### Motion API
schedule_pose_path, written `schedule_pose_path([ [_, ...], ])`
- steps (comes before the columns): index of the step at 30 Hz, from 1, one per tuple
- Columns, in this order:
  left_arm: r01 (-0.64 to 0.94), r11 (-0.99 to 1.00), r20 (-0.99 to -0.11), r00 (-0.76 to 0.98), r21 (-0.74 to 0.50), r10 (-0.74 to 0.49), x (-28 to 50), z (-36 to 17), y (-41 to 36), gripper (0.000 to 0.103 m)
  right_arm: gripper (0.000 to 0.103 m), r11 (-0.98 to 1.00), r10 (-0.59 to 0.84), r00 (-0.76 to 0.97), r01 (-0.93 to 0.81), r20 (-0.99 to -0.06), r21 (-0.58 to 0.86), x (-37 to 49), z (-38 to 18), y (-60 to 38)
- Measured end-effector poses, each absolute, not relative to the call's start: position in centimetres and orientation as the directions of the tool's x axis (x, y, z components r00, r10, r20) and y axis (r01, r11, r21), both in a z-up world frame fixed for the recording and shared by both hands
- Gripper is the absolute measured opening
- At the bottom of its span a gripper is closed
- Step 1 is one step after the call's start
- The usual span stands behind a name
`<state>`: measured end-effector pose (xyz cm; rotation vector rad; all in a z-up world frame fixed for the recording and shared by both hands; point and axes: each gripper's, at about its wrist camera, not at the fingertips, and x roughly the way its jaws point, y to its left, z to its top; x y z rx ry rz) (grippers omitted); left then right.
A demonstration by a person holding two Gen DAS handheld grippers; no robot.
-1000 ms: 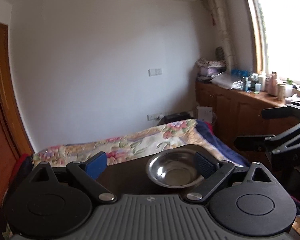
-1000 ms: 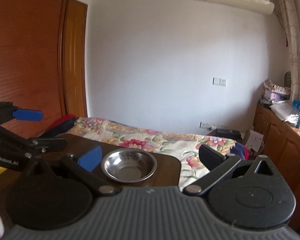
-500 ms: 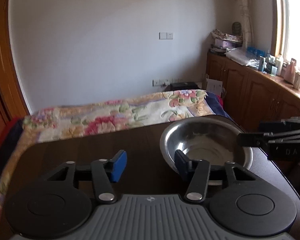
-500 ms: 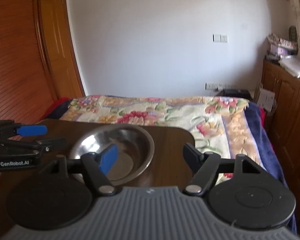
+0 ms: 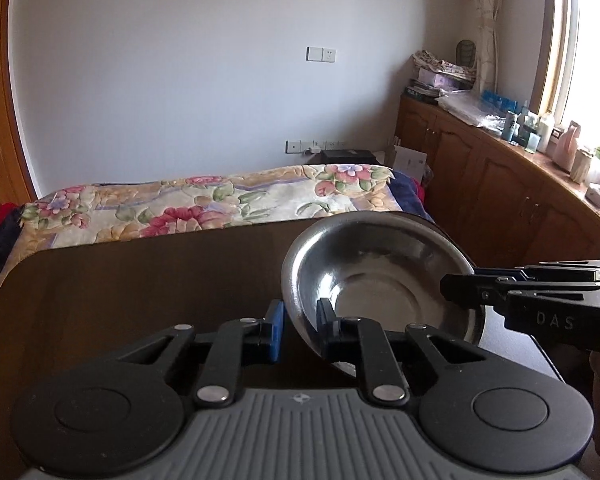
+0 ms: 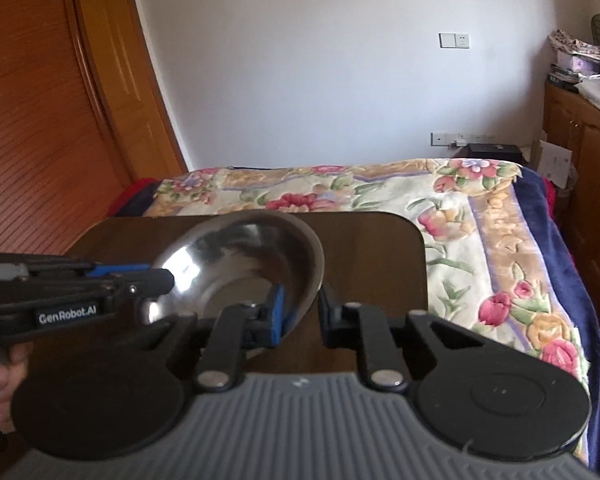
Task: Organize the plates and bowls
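A shiny steel bowl (image 5: 380, 276) sits over the right part of a dark wooden table (image 5: 140, 280). My left gripper (image 5: 300, 320) is shut on the bowl's left rim, one finger outside and one inside. My right gripper (image 6: 300, 310) is shut on the bowl's right rim (image 6: 312, 264). The bowl (image 6: 236, 264) looks tilted between the two grippers. In the left wrist view the right gripper (image 5: 452, 286) reaches in from the right to the bowl's edge. In the right wrist view the left gripper (image 6: 168, 278) reaches in from the left.
A bed with a floral blanket (image 5: 204, 208) lies just beyond the table's far edge. Wooden cabinets (image 5: 500, 184) with bottles on top run along the right wall under a window. A wooden wardrobe and door (image 6: 60, 100) stand at the left.
Both grippers have moved in on the bowl and closed on opposite sides of its rim. The bowl now looks tilted and nearer to both cameras.
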<state>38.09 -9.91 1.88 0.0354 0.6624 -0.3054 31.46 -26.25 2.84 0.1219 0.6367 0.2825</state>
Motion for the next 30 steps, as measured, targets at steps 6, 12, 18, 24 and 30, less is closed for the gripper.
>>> schedule_pose_path([
  [6, 0.298, 0.952, -0.605, 0.745, -0.075, -0.281, 36.7, 2.7, -9.6, 0.046, 0.013, 0.956, 0.287, 0.777, -0.199, -0.561, 0.215, 30.5, 3.5, -26.6],
  [12, 0.302, 0.951, -0.581, 0.762, -0.069, -0.284, 34.2, 4.7, -9.3, 0.046, 0.011, 0.956, 0.286, 0.804, -0.198, -0.522, 0.218, 28.7, 5.0, -26.8],
  [18, 0.315, 0.947, -0.539, 0.788, -0.060, -0.297, 31.1, 7.5, -8.6, 0.046, 0.011, 0.959, 0.276, 0.831, -0.204, -0.483, 0.197, 26.2, 7.2, -26.6],
  [24, 0.325, 0.943, -0.508, 0.803, -0.065, -0.312, 28.1, 10.0, -7.7, 0.046, 0.011, 0.961, 0.273, 0.854, -0.218, -0.443, 0.172, 23.6, 9.8, -26.3],
  [30, 0.333, 0.941, -0.476, 0.818, -0.063, -0.321, 25.1, 12.2, -6.7, 0.046, 0.011, 0.963, 0.268, 0.871, -0.234, -0.411, 0.133, 21.2, 11.9, -25.5],
])
